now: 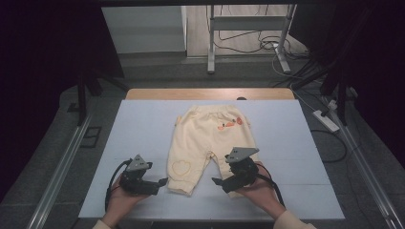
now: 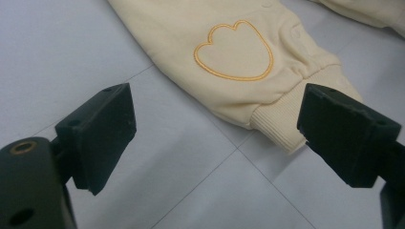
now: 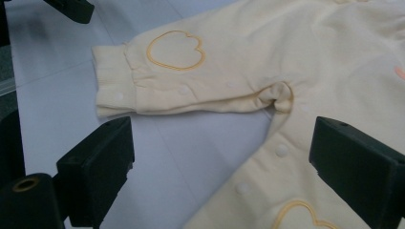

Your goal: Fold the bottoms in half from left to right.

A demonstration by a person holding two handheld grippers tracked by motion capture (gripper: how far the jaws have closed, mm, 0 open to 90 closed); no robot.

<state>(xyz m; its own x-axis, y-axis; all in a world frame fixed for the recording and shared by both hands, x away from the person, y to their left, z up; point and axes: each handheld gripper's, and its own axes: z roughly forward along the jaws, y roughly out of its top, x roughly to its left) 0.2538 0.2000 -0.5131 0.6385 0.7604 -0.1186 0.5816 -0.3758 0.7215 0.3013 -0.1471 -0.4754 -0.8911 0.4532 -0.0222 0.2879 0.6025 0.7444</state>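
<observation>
A pair of cream baby trousers lies flat on the pale mat, waistband away from me, with an orange motif near the top. Its left leg carries an orange outlined patch above a ribbed cuff. My left gripper rests on the mat just left of that cuff, open. In the left gripper view the cuff lies close to the right jaw, with the gripper empty. My right gripper is open beside the right leg's cuff. In the right gripper view the gripper spans the right leg.
The mat covers a wooden table. Metal rails run along both sides. A stand and cables sit on the floor behind, and a power strip lies at the right. The left gripper's jaw shows in the right gripper view.
</observation>
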